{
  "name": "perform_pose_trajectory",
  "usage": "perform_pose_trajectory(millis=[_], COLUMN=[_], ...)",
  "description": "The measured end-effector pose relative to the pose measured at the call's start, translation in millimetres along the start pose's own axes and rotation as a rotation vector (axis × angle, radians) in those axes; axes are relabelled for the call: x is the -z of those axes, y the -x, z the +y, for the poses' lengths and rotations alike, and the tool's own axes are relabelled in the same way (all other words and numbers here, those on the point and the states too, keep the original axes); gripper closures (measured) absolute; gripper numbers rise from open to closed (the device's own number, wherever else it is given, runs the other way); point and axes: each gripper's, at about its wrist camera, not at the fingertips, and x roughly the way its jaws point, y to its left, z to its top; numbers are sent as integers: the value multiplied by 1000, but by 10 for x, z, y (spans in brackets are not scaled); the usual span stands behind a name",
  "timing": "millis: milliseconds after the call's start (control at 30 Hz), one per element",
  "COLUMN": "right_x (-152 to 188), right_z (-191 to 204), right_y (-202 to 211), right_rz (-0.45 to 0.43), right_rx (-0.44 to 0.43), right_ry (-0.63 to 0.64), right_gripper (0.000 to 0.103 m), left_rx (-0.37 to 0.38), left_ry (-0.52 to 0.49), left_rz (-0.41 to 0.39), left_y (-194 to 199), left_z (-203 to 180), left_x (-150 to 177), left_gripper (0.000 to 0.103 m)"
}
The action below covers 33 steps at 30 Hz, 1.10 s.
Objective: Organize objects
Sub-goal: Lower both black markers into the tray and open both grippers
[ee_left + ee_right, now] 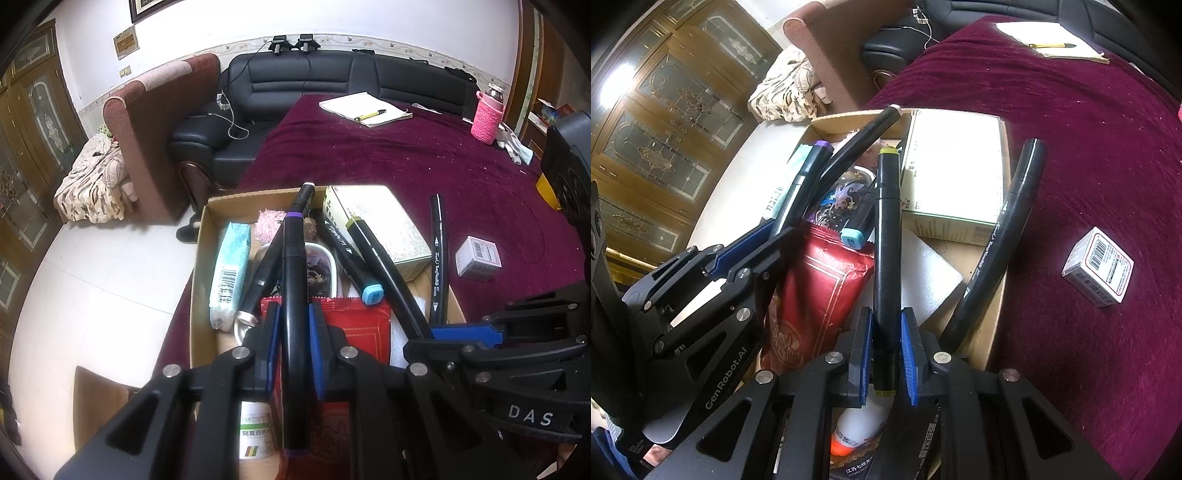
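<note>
In the left wrist view my left gripper (pixel 294 310) is shut on a black marker with a purple band (pixel 294 266), which points away over an open cardboard box (pixel 201 258). My right gripper (pixel 886 314) is shut on a black marker with olive-yellow ends (pixel 886 240), also above the box. Each gripper shows in the other's view: the right gripper (pixel 437 334) at the right, the left gripper (pixel 772 229) at the left. Another black marker (pixel 1004 229) lies across the box's right rim. A small barcoded white box (pixel 1099 271) sits on the maroon cloth.
The cardboard box holds a red packet (pixel 354 325), a tissue pack (pixel 231 273), a white carton (pixel 380 221), a blue-capped marker (pixel 351 258) and other items. Far on the cloth lie a notepad with a pen (pixel 365 107) and a pink-sleeved bottle (pixel 487 118). A black sofa (pixel 295 81) stands behind.
</note>
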Motion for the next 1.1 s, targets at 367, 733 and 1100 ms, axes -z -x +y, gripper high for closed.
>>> perform_pose_trajectory(millis=[367, 733, 1100], right_x=[21, 65, 118], right_z=[-15, -47, -35], right_y=[7, 23, 35], right_rz=[-7, -19, -39], right_rx=[1, -5, -7], right_ry=[-3, -1, -3], right_gripper=[84, 78, 66], left_rx=[2, 5, -10], left_ry=[3, -1, -4], left_rz=[0, -2, -12], left_y=[21, 71, 147], left_z=[-9, -66, -96], left_x=[11, 21, 102], left_gripper=[86, 74, 62])
